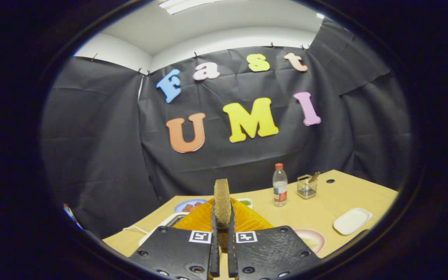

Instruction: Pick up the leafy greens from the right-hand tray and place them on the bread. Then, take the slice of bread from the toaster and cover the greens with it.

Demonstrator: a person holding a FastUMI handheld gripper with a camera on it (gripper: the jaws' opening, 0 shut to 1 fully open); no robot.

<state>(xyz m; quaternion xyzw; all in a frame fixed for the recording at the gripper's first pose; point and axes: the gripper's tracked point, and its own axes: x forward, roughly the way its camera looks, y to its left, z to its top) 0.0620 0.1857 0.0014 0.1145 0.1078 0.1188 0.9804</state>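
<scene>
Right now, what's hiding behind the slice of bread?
The gripper is shut on the slice of bread, held upright. Behind it sits something orange, then a blue plate and a green-edged dish. The bread and fingers cover whatever lies directly behind.

Brown bread slice point(221, 200), orange ridged toaster point(247, 219), red-capped clear bottle point(280, 185), white tray point(352, 221), pale wood table point(305, 210)

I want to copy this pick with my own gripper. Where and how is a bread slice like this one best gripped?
As shown here: the gripper is shut on the bread slice, a finger on each flat face near its lower edge. The slice stands upright, thin edge toward the camera, so coming in edge-on and pinching across the thin dimension fits the narrow gap.
</scene>
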